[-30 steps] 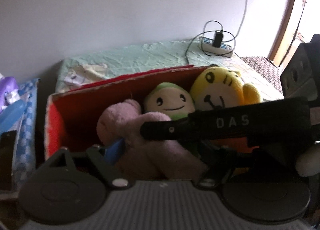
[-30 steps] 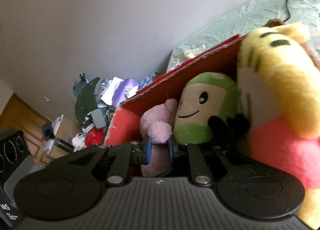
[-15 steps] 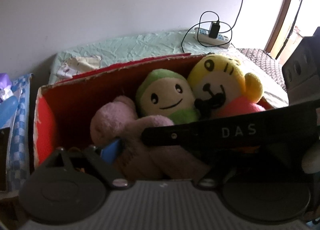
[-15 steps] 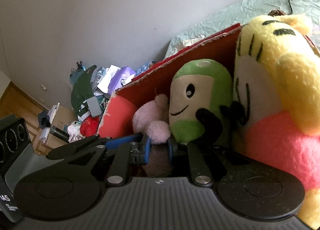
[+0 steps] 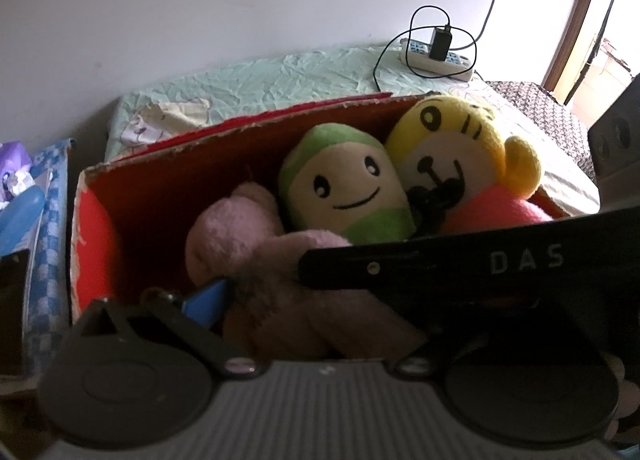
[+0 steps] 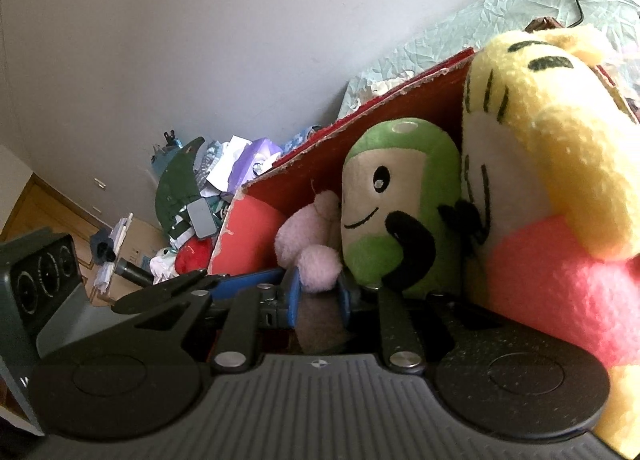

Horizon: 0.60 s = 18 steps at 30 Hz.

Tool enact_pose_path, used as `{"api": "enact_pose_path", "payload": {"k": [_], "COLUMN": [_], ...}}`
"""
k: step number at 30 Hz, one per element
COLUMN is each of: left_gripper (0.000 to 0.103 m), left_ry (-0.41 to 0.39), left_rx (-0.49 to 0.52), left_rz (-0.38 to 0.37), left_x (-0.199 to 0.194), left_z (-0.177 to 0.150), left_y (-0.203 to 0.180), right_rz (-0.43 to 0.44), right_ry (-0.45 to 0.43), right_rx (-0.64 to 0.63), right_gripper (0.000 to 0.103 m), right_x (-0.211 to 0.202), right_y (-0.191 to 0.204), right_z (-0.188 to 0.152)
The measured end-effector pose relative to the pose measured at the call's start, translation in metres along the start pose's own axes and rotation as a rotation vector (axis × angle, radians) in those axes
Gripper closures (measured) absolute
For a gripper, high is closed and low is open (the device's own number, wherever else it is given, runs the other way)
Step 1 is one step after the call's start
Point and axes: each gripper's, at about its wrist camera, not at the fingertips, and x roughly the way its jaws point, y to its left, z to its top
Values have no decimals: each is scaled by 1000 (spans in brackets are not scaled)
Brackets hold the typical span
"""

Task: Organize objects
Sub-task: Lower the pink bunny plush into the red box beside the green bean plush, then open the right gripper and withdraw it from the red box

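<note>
Through my left camera I looked down into the red cardboard box, which stood on the pale green bedsheet. Three plush toys sat inside in a row: the pink plush at the left, the green plush with its smiling face in the middle, and the yellow tiger plush in a pink shirt at the right, each pressed against its neighbour. My left gripper had just been opening and its jaws stood wide apart, the blue pad of one finger just beside the pink plush, with the toy's body lying between the fingers but not squeezed. Across the right of this view ran the black bar of my other tool, and on it I could read the white letters "DAS". A white power strip with a black charger plugged in lay on the sheet near the wall.

Through my right camera the same box showed from its side. My right gripper held its blue pads nearly together, pinching a limb of the pink plush between them, though the jaws had just begun to ease apart. The green plush leaned on the tiger. A heap of clutter lay against the wall beyond the box; I could read no writing there.
</note>
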Motion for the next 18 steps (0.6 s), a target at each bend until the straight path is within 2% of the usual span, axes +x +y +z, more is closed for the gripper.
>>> {"api": "enact_pose_path", "payload": {"k": [13,18], "left_gripper": [1,1], "left_ry": [7,7], "left_rx": [16,22], "left_rz": [5,15], "left_x": [1,1], "left_z": [0,0], "left_y": [0,-1], "right_rz": [19,68], "right_ry": [-22,-51], "right_rx": [-6,-7], "right_gripper": [82,78], "right_x": [-7,-13], "right_y": [0,2], "right_z": [1,2]}}
